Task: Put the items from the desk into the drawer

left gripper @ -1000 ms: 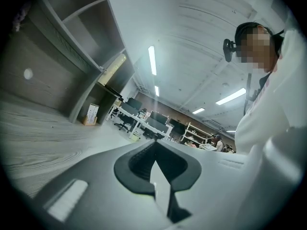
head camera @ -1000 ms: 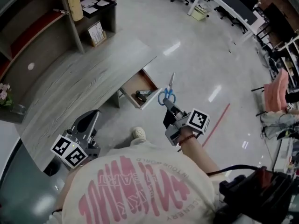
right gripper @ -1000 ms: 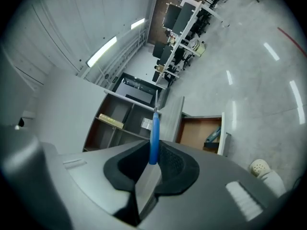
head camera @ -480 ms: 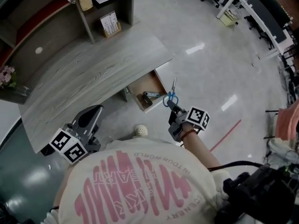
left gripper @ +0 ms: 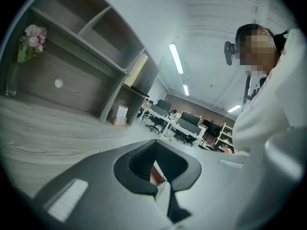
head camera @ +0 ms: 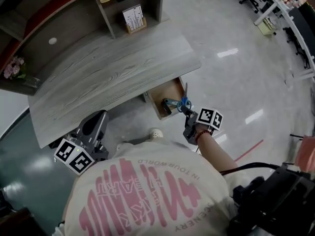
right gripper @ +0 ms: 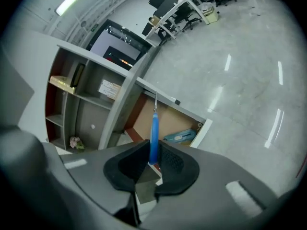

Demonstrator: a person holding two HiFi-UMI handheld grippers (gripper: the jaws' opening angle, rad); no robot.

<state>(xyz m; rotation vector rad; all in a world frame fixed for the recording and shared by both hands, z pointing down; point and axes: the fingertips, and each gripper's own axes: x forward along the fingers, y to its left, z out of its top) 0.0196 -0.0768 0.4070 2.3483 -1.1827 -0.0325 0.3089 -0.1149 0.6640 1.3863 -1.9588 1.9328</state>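
Observation:
Blue-handled scissors (head camera: 185, 100) stick out of my right gripper (head camera: 187, 111), which is shut on the handle. They hang over the front corner of the open wooden drawer (head camera: 158, 110) under the grey desk (head camera: 113, 73). In the right gripper view the handle (right gripper: 153, 133) stands upright between the pads, and the blades point at the drawer (right gripper: 144, 122). A blue tool (right gripper: 180, 137) lies inside it. My left gripper (head camera: 101, 116) is low at the desk's near edge, its jaws together with nothing between them (left gripper: 156, 170).
A shelf unit with a printed card (head camera: 133, 17) stands behind the desk, and a vase of pink flowers (head camera: 12, 67) sits at its left end. The person's shoe (head camera: 156, 132) is on the floor by the drawer. Office desks and chairs (head camera: 290, 4) stand far right.
My right gripper has come down with the scissors, from above the floor beside the drawer to just over its front corner. The left gripper has barely shifted.

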